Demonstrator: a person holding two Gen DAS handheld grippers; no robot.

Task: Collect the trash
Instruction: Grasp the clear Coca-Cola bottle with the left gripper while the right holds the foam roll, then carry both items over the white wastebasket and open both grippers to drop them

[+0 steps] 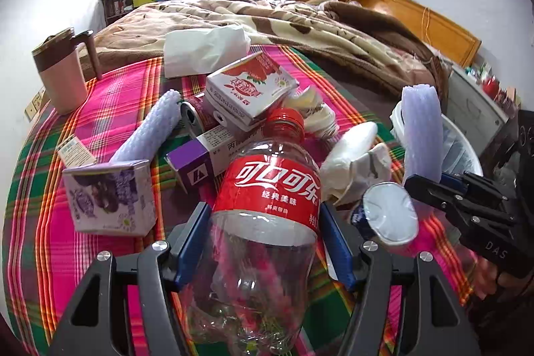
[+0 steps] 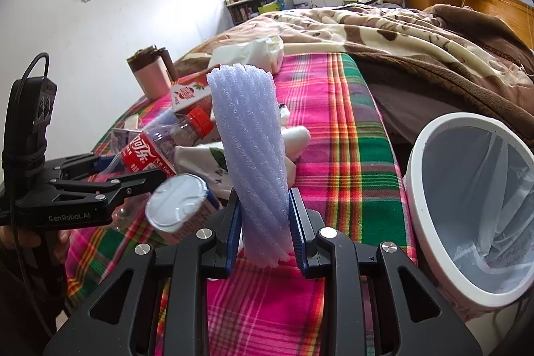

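Judging by the pile, the collecting has barely begun. The white bin [image 2: 430, 189] stands just off the right edge of the table [image 2: 333, 135], and what shows of its clear liner holds nothing that can be made out, while most of the rubbish lies on the plaid cloth.

Nearest, the left hand-held gripper [image 1: 263, 242] has its blue pads on either side of the empty cola bottle [image 1: 267, 206], at the label's lower edge. The pads look to be in contact with the plastic, so the bottle reads as grasped, though whether it is lifted clear of the cloth cannot be told. The right hand-held gripper [image 2: 265, 232] is closed on a pale purple foam tube [image 2: 250, 162], which stands nearly upright between its pads, near the bin but not yet over it.

Just right of the bottle lies a small white-lidded cup [image 1: 390, 216] on its side. To the left sits a purple drink carton [image 1: 110, 199], and a little farther a second foam tube [image 1: 150, 125], a purple-ended box [image 1: 193, 165] and crumpled white paper [image 1: 353, 162]. Beyond these are a dark red can [image 1: 195, 117], a strawberry milk carton [image 1: 250, 89] and a squashed paper cup [image 1: 313, 109].

Farthest on the table are a white tissue pack [image 1: 203, 49] and, at the far left, a pink lidded mug [image 1: 63, 72], which likely is not trash. So two items are in hand and the rest are left to do.
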